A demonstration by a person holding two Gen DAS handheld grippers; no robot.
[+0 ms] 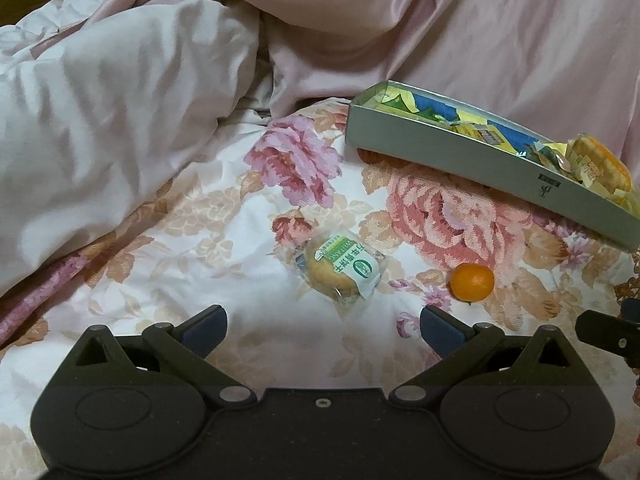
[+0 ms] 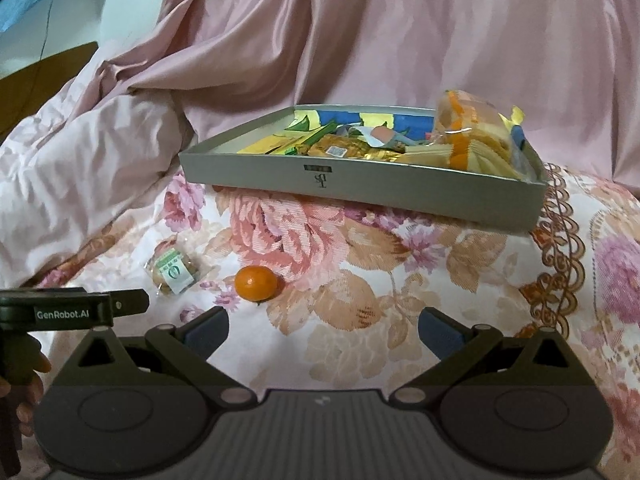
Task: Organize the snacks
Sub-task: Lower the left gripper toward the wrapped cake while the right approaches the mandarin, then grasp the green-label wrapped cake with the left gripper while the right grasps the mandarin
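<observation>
Grey tin tray (image 2: 360,188) of wrapped snacks sits far on floral bedspread (image 2: 380,300), pink quilt bunched behind and to left. Wrapped biscuit (image 1: 340,266) and small orange (image 1: 472,282) lie loose near, apart, bare bedspread around them. Left gripper (image 1: 322,326) released, empty, just short of biscuit. Right gripper (image 2: 322,326) released, empty, orange near its left finger

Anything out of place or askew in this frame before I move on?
Yes. A wrapped biscuit and a small orange lie loose on the floral bedspread, outside the grey box holding the other snacks. The box also sits tilted on the soft bedding.
</observation>
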